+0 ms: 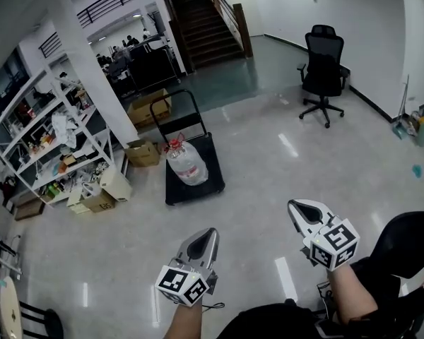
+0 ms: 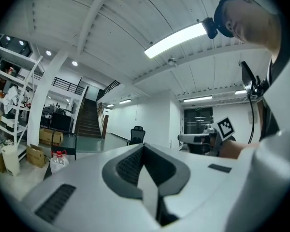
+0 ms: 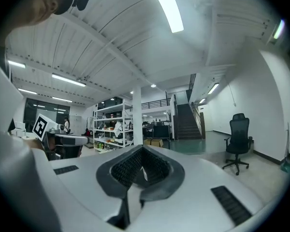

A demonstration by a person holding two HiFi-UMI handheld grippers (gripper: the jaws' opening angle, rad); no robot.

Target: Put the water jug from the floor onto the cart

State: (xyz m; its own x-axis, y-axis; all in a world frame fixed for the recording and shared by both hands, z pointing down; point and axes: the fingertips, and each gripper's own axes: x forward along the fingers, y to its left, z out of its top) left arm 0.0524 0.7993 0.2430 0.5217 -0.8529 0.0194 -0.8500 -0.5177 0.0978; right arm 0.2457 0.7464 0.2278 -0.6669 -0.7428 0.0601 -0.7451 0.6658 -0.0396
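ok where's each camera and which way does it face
Head view: on the person's head, steeply down at the clear plastic water jug on the black flat cart; left claw, right claw, forearms show.
Left claw view: on the left claw, level toward the dark staircase; right claw shows.
Right claw view: on the right claw, level toward white metal shelves; left claw shows.
Shared: both claw views catch the black office chair.

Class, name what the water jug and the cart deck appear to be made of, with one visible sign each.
Water jug: likely clear glossy plastic; see-through with highlights. Cart deck: matte black, perhaps plastic or rubber mat; no shine.
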